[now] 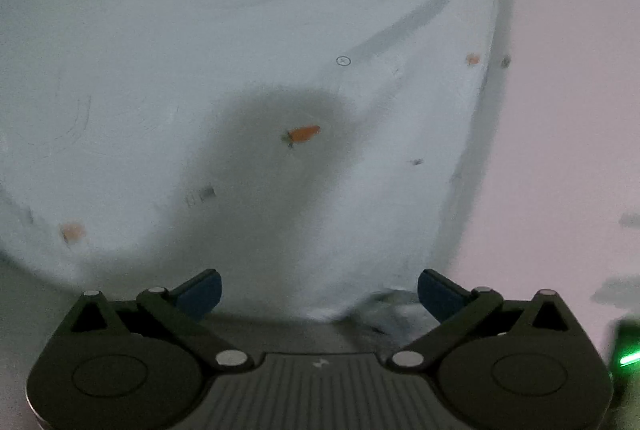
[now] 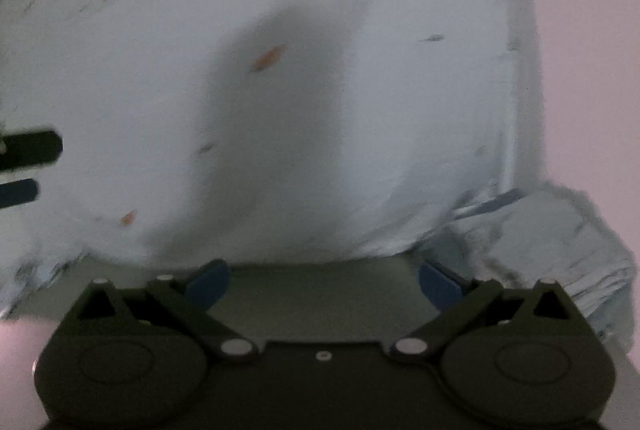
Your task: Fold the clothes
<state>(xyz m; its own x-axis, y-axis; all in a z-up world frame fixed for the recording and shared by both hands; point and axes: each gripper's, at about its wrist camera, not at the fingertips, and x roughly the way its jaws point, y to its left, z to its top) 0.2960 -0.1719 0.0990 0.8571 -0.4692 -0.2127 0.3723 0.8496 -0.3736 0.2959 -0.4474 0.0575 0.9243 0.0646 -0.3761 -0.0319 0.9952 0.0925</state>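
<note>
- No brand or readable writing shows; a tiny circled mark on the cloth is too small to read.
- The garment, pale blue-white with small orange carrot prints, lies spread over a pale pinkish surface and fills most of both views; whether that surface is a tabletop cannot be told.
- A bunched fold of cloth sits at four o'clock in the right wrist view.
- Left tongs: released, blue pads wide apart, nothing between them, cloth just ahead.
- Right tongs: released likewise, nothing held.
- Dark bars at nine o'clock, blurred.
</note>
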